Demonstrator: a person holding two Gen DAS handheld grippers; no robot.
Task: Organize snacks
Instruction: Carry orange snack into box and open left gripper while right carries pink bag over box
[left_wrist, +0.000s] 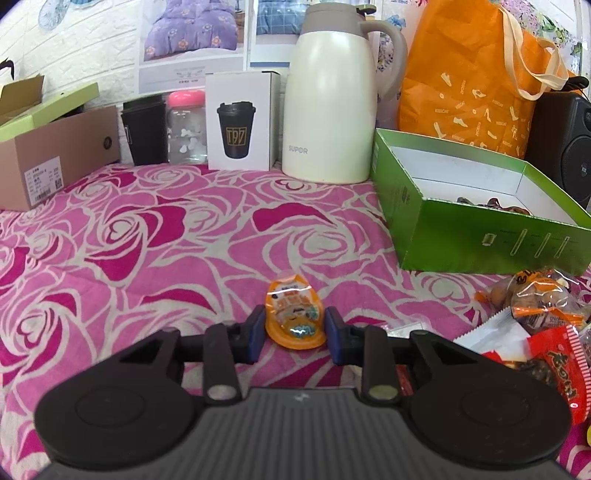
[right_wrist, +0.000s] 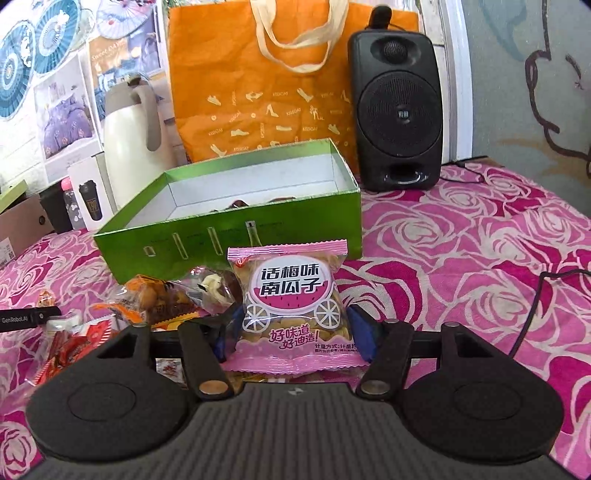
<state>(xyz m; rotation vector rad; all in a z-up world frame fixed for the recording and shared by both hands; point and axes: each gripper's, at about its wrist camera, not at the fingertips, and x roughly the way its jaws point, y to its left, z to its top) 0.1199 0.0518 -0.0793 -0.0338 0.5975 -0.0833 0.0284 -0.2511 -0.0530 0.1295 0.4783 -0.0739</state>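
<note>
Right now the left gripper (left_wrist: 294, 334) pinches a small orange jelly cup (left_wrist: 294, 318) on the rose cloth (left_wrist: 147, 240), while the right gripper (right_wrist: 295, 332) clamps a pink seed packet (right_wrist: 291, 306) before the green box (right_wrist: 229, 236). The rounded cup could squirt free; the slick packet might slide.

— What sort of place is shown?
— A home: a rose-patterned cover (left_wrist: 147, 236) is spread under household things, bedding posters (left_wrist: 190, 29) are stuck on the wall, and a thermos jug (left_wrist: 328, 103), shopping bag (right_wrist: 266, 85) and speaker (right_wrist: 397, 99) are kept alongside.
</note>
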